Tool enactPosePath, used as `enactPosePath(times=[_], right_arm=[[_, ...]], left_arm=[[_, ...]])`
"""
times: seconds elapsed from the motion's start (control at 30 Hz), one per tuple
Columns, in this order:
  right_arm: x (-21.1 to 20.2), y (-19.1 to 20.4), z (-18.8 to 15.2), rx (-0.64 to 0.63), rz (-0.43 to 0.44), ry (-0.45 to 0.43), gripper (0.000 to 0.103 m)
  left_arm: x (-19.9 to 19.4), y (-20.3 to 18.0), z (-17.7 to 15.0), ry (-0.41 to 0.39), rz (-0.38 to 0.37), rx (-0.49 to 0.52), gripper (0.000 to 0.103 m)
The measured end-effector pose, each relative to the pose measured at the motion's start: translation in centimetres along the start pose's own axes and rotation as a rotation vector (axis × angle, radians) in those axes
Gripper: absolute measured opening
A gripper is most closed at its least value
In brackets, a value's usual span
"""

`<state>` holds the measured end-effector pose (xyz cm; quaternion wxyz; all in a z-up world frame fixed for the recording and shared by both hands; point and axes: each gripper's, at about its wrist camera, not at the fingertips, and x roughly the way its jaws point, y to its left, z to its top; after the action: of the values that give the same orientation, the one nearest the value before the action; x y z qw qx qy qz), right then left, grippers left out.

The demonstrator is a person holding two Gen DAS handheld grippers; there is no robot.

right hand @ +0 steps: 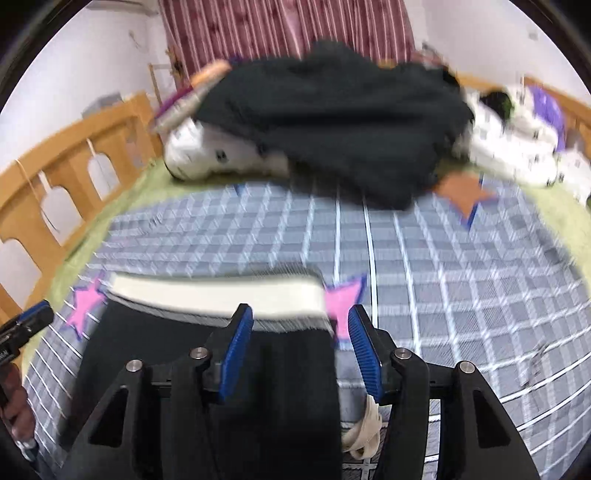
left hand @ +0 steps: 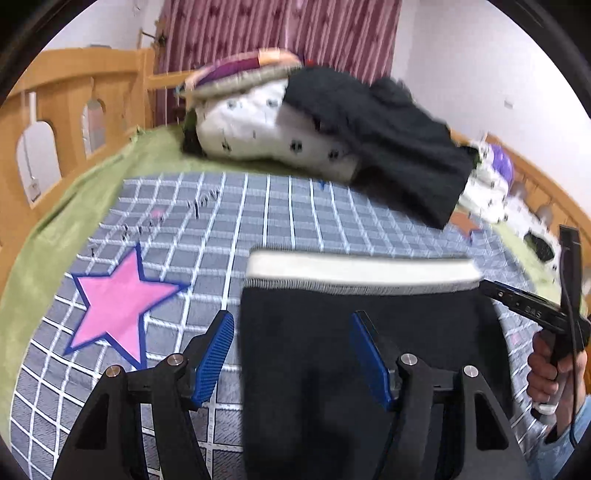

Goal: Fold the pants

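Black pants point(left hand: 332, 354) with a white waistband point(left hand: 362, 271) lie flat on the checked grey blanket point(left hand: 207, 221). My left gripper point(left hand: 295, 354) is open and empty, its jaws straddling the pants' left edge. In the right wrist view the pants point(right hand: 280, 398) and the waistband point(right hand: 214, 295) lie below my right gripper point(right hand: 301, 354), which is open over the pants' right edge. A white drawstring point(right hand: 364, 432) pokes out beside the right finger. The right gripper point(left hand: 524, 302) also shows at the right of the left wrist view.
A heap of dark clothes point(left hand: 388, 133) and white patterned bedding point(left hand: 258, 133) lies at the far side of the bed. A wooden bed rail point(left hand: 55, 110) runs along the left. A pink star point(left hand: 118, 299) marks the blanket. A striped curtain point(left hand: 280, 29) hangs behind.
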<state>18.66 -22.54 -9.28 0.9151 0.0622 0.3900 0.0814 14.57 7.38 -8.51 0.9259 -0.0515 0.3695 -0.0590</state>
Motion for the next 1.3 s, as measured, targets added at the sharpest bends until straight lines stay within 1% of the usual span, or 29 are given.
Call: enactPosePath(times=[0.03, 0.07, 0.1, 0.13, 0.2, 0.27, 0.3, 0.33, 0.37, 0.4, 0.43, 0.47, 0.5, 0.57, 0.6, 0.67, 0.7, 0.77, 0.83, 0.87, 0.9, 0.93, 1.0, 1.07, 1.17, 1.3], right_arm=[[1.5, -0.5, -0.4, 0.007, 0.008, 0.046, 0.033], [2.5, -0.6, -0.6, 0.009, 0.03, 0.08, 0.029], [2.8, -0.8, -0.6, 0.017, 0.058, 0.072, 0.028], [2.9, -1.1, -0.4, 0.022, 0.083, 0.06, 0.021], [2.7, -2.2, 0.0, 0.068, 0.159, 0.041, 0.014], [0.9, -3.4, 0.3, 0.131, 0.261, -0.034, 0.013], [0.0, -3.2, 0.5, 0.119, 0.27, -0.062, 0.013], [-0.4, -2.6, 0.7, 0.083, 0.242, -0.071, 0.013], [-0.2, -2.0, 0.6, 0.03, 0.19, -0.067, 0.013], [0.9, -1.6, 0.3, 0.007, 0.138, -0.032, 0.014], [2.4, -1.5, 0.0, 0.009, 0.097, 0.018, 0.019], [3.7, -1.6, -0.3, 0.01, 0.065, 0.063, 0.02], [3.7, -1.9, -0.2, 0.016, 0.065, 0.052, 0.023], [2.2, -1.9, 0.6, 0.019, 0.069, 0.012, 0.025], [0.8, -1.7, 1.1, 0.012, 0.07, -0.046, 0.025], [-1.0, -1.1, 1.7, 0.007, 0.08, -0.152, 0.031], [-1.0, -0.8, 2.1, 0.007, 0.099, -0.159, 0.031], [0.7, 0.1, 2.4, 0.007, 0.148, -0.121, 0.031], [3.6, 1.2, 1.8, -0.04, 0.12, -0.03, 0.026], [5.3, 1.8, 1.3, -0.077, 0.075, 0.021, 0.026], [6.2, 2.3, 0.9, -0.112, 0.025, 0.028, 0.026], [6.0, 2.6, 0.7, -0.128, 0.02, 0.008, 0.026], [5.8, 2.5, 0.9, -0.125, 0.028, 0.007, 0.026], [6.0, 2.2, 1.0, -0.1, 0.038, 0.011, 0.026], [6.1, 1.8, 1.1, -0.093, 0.052, 0.009, 0.026], [5.9, 2.2, 0.7, -0.124, 0.021, -0.006, 0.026]], left_arm=[[0.6, -0.2, 0.0, 0.012, -0.006, 0.014, 0.063], [1.0, -0.4, 0.1, 0.009, 0.002, 0.024, 0.063], [1.1, -0.6, 0.2, -0.001, 0.012, 0.03, 0.063], [1.3, -0.8, 0.3, -0.026, 0.038, 0.042, 0.063], [1.5, -0.8, 0.5, -0.046, 0.065, 0.048, 0.063], [1.7, -0.2, 0.7, -0.047, 0.06, 0.024, 0.063], [1.8, 0.1, 0.8, -0.041, 0.045, 0.001, 0.063], [2.0, 0.5, 0.9, -0.031, 0.018, -0.032, 0.063], [2.3, 0.8, 1.0, -0.019, 0.001, -0.06, 0.063], [2.6, 0.9, 1.1, -0.009, -0.01, -0.075, 0.063], [3.0, 1.0, 1.1, 0.008, -0.021, -0.088, 0.063], [3.3, 0.9, 1.1, 0.017, -0.022, -0.086, 0.063], [3.6, 0.7, 1.2, 0.027, -0.022, -0.08, 0.063], [4.0, 0.3, 1.5, 0.03, -0.028, -0.067, 0.063], [4.1, 0.1, 1.7, 0.026, -0.03, -0.061, 0.063], [5.0, -0.7, 2.5, 0.016, -0.029, -0.042, 0.063], [5.6, -1.1, 2.8, 0.021, -0.023, -0.032, 0.063], [7.1, -1.8, 3.1, 0.042, -0.009, -0.009, 0.063], [8.4, -2.2, 2.6, 0.086, 0.021, 0.022, 0.063], [9.1, -2.3, 2.2, 0.115, 0.047, 0.042, 0.063], [9.4, -2.4, 1.9, 0.119, 0.061, 0.059, 0.063], [9.5, -2.4, 1.7, 0.112, 0.06, 0.066, 0.063], [9.5, -2.2, 1.8, 0.114, 0.037, 0.057, 0.069], [9.7, -2.1, 1.8, 0.117, 0.03, 0.046, 0.069], [9.8, -2.3, 1.6, 0.11, 0.028, 0.058, 0.073], [10.0, -2.5, 1.3, 0.11, 0.032, 0.074, 0.078]])
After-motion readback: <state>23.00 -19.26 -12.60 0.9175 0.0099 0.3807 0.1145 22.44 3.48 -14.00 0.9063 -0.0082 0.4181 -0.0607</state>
